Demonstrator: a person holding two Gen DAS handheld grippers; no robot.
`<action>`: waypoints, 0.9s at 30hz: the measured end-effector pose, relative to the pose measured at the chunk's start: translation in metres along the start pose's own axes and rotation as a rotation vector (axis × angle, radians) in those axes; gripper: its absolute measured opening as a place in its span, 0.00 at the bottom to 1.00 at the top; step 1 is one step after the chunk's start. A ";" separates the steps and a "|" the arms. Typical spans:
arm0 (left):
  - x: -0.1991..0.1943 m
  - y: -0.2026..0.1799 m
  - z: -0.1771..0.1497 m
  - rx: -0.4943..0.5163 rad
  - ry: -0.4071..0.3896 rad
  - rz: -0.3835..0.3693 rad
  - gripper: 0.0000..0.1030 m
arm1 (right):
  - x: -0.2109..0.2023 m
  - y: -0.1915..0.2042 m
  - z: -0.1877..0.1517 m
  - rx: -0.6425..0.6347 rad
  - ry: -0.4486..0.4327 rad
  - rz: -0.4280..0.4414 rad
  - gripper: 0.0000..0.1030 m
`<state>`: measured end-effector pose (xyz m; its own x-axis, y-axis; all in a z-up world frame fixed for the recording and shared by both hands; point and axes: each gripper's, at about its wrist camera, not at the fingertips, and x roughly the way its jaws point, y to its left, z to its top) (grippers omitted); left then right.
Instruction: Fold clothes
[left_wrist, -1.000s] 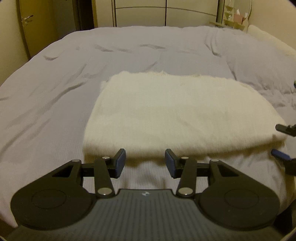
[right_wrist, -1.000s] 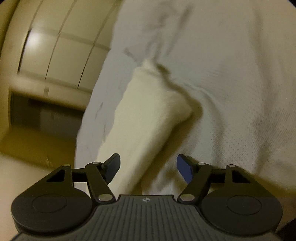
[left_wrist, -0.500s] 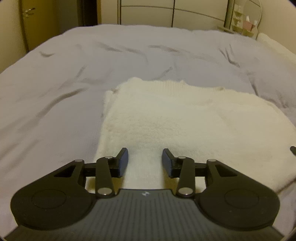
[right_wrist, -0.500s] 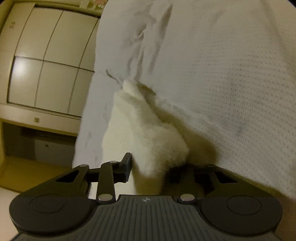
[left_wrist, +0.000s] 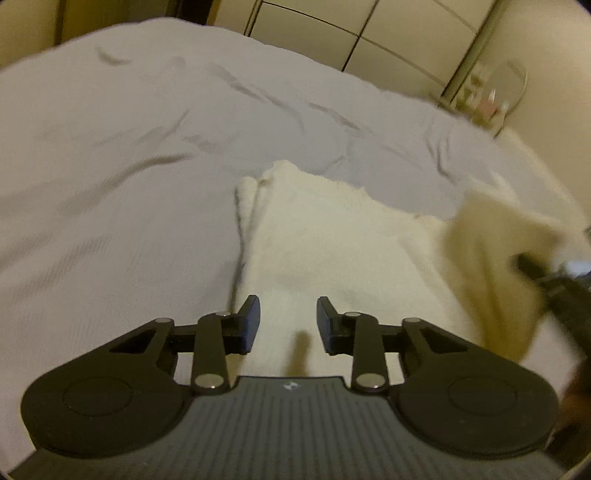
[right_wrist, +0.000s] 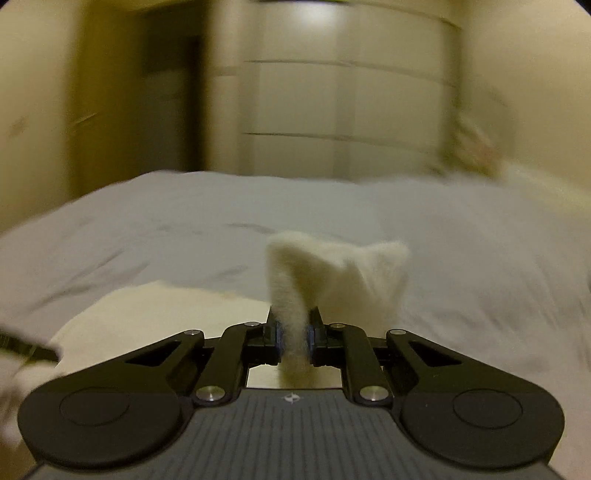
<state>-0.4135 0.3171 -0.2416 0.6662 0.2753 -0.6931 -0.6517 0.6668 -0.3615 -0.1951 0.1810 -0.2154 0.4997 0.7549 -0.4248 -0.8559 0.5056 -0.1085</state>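
Two handheld claws work over a cream fleece garment (left_wrist: 332, 251) that lies partly folded on a bed (left_wrist: 110, 166) with a pale grey cover, near the bed's near edge. In the right wrist view, the right claw (right_wrist: 293, 341) is closing its jaws on a raised corner of the fleece, which stands up between the blue pads (right_wrist: 279, 341) and flops forward. That same lifted flap shows blurred at the right of the left wrist view, with the dark claw beneath it.

The left claw (left_wrist: 288, 325) hovers low over the near left part of the garment. Its jaws are narrowing but spread apart, with fleece below them and nothing pinched between them.

The step in hand appears to be a fold: the right side is lifted, seemingly to be carried across the rest. The next move likely calls for the right claw to keep its grip while sweeping over, and for the left claw to pin or grasp the near edge so the layers below do not slide.
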 end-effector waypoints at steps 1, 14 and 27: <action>-0.004 0.005 -0.003 -0.020 -0.003 -0.017 0.25 | 0.003 0.021 -0.001 -0.074 -0.005 0.030 0.14; -0.018 0.017 -0.016 -0.124 -0.002 -0.112 0.25 | 0.005 0.084 -0.032 -0.280 0.134 0.337 0.56; 0.065 0.017 0.022 -0.368 0.138 -0.459 0.33 | 0.043 -0.117 -0.049 0.727 0.407 0.164 0.29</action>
<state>-0.3728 0.3617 -0.2790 0.8720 -0.0931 -0.4807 -0.4074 0.4064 -0.8178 -0.0795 0.1339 -0.2653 0.1710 0.7032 -0.6902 -0.5455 0.6509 0.5280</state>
